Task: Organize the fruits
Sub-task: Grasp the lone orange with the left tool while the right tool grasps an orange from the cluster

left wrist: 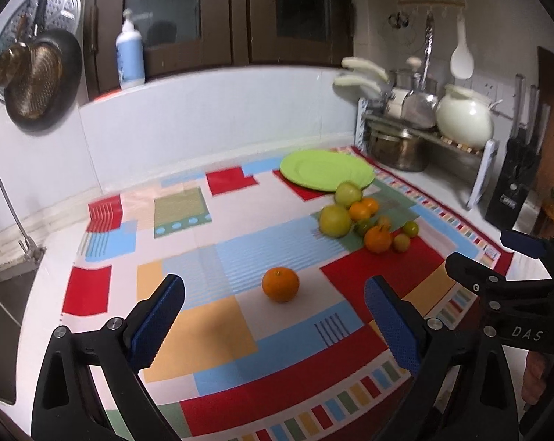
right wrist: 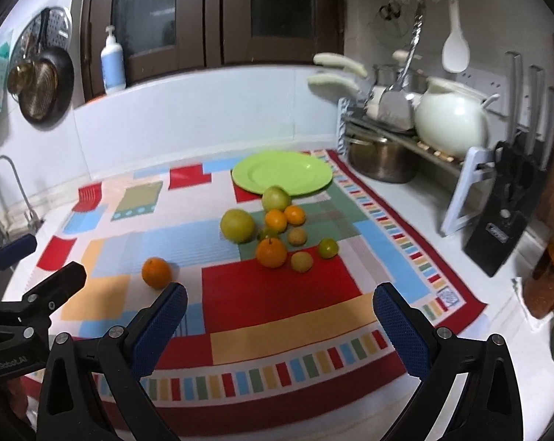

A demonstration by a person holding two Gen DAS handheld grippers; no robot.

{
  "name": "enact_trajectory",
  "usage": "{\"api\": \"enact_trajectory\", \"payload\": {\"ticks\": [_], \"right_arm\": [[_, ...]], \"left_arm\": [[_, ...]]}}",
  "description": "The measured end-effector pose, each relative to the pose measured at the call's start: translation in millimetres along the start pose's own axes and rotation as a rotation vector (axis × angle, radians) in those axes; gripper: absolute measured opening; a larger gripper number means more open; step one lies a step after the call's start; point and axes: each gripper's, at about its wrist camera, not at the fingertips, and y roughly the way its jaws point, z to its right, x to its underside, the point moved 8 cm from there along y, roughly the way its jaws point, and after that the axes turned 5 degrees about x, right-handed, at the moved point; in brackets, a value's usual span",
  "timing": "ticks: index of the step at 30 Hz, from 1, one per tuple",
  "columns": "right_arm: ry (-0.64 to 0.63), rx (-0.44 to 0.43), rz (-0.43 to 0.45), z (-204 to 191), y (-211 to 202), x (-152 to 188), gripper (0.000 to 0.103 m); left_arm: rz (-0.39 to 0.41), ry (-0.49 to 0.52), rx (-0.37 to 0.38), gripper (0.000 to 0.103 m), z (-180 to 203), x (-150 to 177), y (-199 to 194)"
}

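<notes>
A lone orange (left wrist: 280, 283) lies on the patchwork cloth (left wrist: 188, 228), ahead of my left gripper (left wrist: 275, 307), whose blue pads stand wide apart and hold nothing. Farther right is a cluster of fruit (left wrist: 368, 220): green apples, oranges and small green-yellow fruits. Behind it sits an empty green plate (left wrist: 326, 169). In the right wrist view my right gripper (right wrist: 280, 310) is open and empty above a red patch, with the fruit cluster (right wrist: 273, 228) ahead, the plate (right wrist: 282, 172) beyond and the lone orange (right wrist: 156, 272) near its left finger.
A dish rack (right wrist: 424, 143) with a white pot, lids and a steel pot stands at the back right. A black knife block (right wrist: 504, 220) is beside it. A sink and tap (left wrist: 4, 220) lie to the left. Pans (left wrist: 38, 73) hang on the wall.
</notes>
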Motion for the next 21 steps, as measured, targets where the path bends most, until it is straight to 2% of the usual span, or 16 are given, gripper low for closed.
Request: {"api": "enact_trajectory", "payload": {"ticks": [8, 15, 21], "right_arm": [[-0.082, -0.038, -0.084, -15, 59, 9, 0.094], [-0.184, -0.026, -0.098, -20, 94, 9, 0.083], [-0.236, -0.019, -0.11, -23, 120, 8, 0.073]], "left_arm": [[-0.082, -0.041, -0.011, 0.088, -10, 16, 47], [-0.126, -0.056, -0.018, 0.079, -7, 27, 81], [-0.198, -0.062, 0.004, 0.069, -2, 37, 106]]}}
